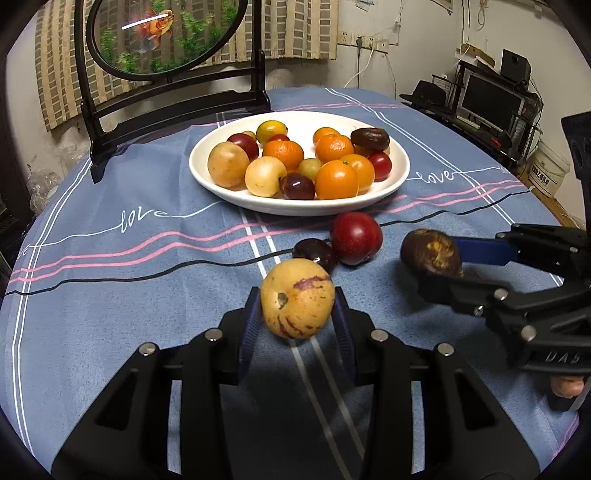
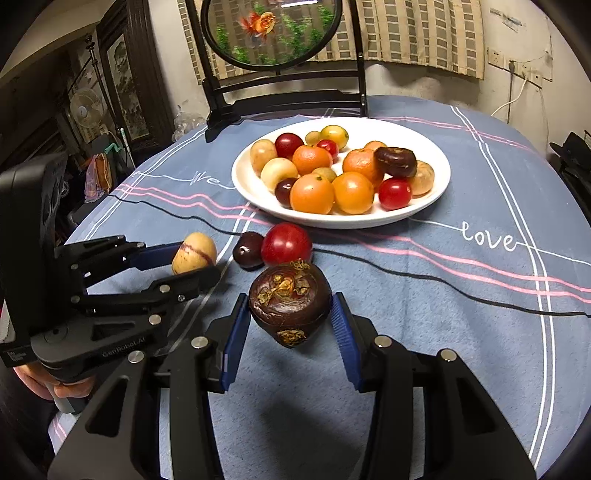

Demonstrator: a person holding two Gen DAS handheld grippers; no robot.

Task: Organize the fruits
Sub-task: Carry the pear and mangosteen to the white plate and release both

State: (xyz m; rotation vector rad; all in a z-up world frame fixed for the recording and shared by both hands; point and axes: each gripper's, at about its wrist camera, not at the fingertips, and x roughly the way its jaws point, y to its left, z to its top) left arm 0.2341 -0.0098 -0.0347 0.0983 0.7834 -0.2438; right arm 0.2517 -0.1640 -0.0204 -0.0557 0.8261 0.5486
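In your left wrist view, the round goldfish screen point(image 1: 162, 37) at the upper left is cut off by the top edge, and only a fingertip of your right hand point(image 1: 567, 386) shows at the right edge. The white plate point(image 1: 229, 199) hides its far rim behind the piled fruit. In your right wrist view, the screen point(image 2: 273, 33) again loses its top, your left hand point(image 2: 55, 387) is mostly hidden under its grip at the lower left, and the dim cabinet point(image 2: 125, 92) at the upper left is too dark to read.
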